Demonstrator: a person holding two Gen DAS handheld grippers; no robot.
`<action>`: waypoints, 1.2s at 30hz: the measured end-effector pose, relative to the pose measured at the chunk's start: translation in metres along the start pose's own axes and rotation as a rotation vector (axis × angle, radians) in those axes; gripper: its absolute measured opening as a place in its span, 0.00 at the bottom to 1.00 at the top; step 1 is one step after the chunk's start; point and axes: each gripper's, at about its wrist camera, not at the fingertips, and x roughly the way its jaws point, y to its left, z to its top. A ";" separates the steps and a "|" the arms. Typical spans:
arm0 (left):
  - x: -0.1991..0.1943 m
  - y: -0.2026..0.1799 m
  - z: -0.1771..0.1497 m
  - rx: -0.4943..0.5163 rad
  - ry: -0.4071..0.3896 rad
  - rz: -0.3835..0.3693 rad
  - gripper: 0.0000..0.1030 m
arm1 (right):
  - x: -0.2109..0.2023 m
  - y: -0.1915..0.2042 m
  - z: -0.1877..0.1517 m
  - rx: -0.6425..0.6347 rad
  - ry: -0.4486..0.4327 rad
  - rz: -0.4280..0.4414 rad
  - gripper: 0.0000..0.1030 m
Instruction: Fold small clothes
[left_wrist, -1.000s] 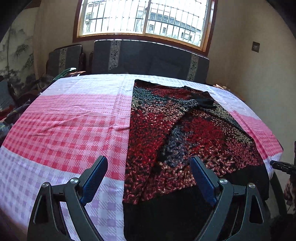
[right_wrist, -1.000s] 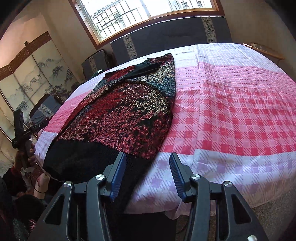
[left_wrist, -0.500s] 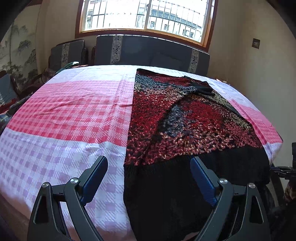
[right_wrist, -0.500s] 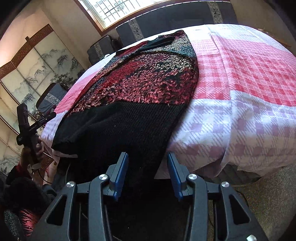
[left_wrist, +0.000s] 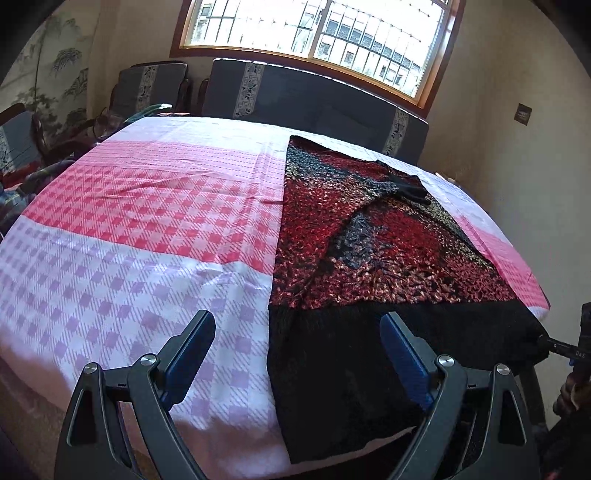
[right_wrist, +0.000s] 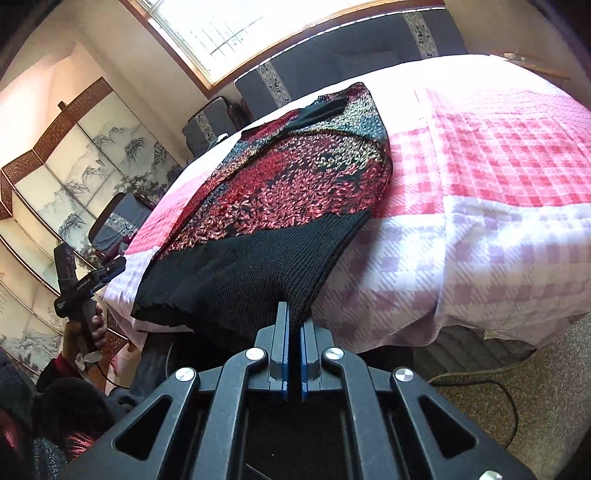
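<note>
A knitted sweater with a red, blue and black pattern and a black hem band lies on the table, folded lengthwise, its hem hanging over the near edge. My left gripper is open, its jaws wide apart above the near left corner of the hem. In the right wrist view the sweater stretches away, and my right gripper is shut on the black hem corner, which is pulled taut toward it. The left gripper also shows there at the far left, held in a hand.
The table carries a pink, red and lilac checked cloth that hangs over its edges. Dark cushioned chairs stand behind it under a window. A painted folding screen stands at the side. Cables lie on the floor.
My right gripper has closed on the black hem corner and pulled it off the table edge. My left gripper has drawn back slightly and stays open.
</note>
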 end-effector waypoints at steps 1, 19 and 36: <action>0.001 0.000 -0.002 0.007 0.004 0.004 0.88 | -0.001 -0.002 0.000 -0.001 0.010 -0.009 0.03; 0.040 -0.014 -0.018 0.041 0.177 -0.055 0.88 | 0.014 -0.020 -0.010 -0.008 0.007 0.006 0.05; 0.049 -0.048 -0.034 0.237 0.158 0.095 0.88 | 0.042 -0.019 -0.001 0.064 0.057 0.075 0.10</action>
